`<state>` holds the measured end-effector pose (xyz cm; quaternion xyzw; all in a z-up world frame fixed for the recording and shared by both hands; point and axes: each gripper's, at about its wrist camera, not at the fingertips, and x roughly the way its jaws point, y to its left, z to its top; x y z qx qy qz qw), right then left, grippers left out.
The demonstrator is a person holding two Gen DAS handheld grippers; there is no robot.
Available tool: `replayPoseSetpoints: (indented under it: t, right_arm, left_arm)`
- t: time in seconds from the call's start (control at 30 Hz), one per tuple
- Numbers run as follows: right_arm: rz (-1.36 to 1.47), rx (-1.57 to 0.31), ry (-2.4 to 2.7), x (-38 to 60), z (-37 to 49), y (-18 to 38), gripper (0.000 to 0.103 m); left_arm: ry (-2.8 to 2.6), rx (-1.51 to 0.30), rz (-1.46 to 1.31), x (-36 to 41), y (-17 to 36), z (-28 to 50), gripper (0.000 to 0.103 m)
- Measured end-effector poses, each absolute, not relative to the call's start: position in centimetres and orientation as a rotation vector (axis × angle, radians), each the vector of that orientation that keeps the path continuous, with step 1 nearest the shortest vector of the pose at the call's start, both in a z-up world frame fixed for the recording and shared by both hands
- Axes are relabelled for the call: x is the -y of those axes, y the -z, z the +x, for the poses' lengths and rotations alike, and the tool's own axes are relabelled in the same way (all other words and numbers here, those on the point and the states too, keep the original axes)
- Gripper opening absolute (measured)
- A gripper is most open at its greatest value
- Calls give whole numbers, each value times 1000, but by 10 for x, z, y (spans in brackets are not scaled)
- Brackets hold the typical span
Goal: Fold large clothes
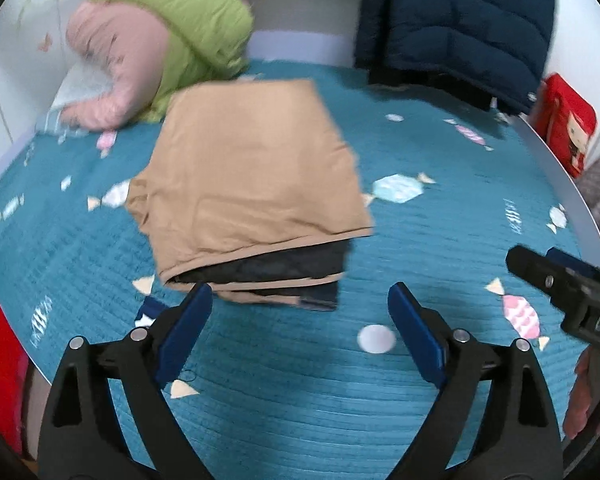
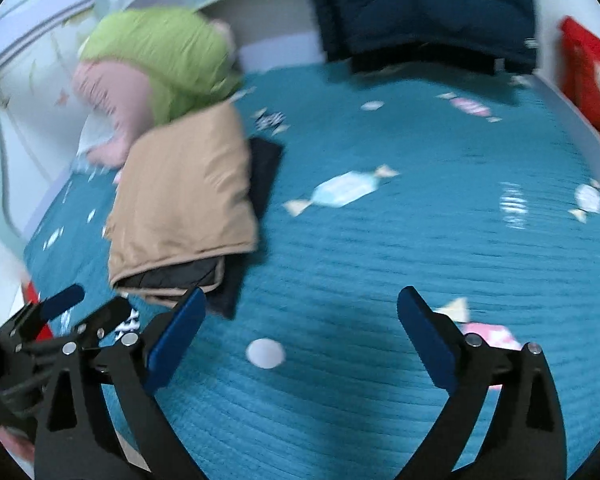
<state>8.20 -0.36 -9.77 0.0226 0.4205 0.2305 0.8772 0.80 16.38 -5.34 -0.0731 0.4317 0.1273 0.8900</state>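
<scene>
A tan jacket with dark lining (image 1: 252, 184) lies folded into a thick rectangle on the teal bedspread (image 1: 300, 392). It also shows at the left of the right wrist view (image 2: 184, 208). My left gripper (image 1: 300, 300) is open and empty, just in front of the jacket's near edge. My right gripper (image 2: 300, 308) is open and empty, to the right of the jacket over bare bedspread. The right gripper's tip shows at the right of the left wrist view (image 1: 556, 280). The left gripper shows at the lower left of the right wrist view (image 2: 72, 316).
A green and pink padded bundle (image 1: 160, 44) lies at the back left. A navy quilted jacket (image 1: 456, 24) hangs at the back right. A red box (image 1: 568, 124) stands beside the bed's right edge. White walls enclose the back.
</scene>
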Motion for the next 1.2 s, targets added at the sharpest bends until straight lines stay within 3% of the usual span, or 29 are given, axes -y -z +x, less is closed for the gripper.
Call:
replayPoseSetpoints:
  t: [0.4, 0.7, 1.2]
  right_arm:
    - [131, -610, -323, 80, 39, 31, 95]
    - [121, -511, -246, 94, 13, -5, 95]
    - [31, -441, -192, 103, -5, -18, 95]
  left_arm:
    - [-210, -758, -105, -90, -17, -11, 93]
    - [-228, -691, -144, -68, -60, -24, 96]
    - [-245, -644, -120, -45, -76, -33, 98]
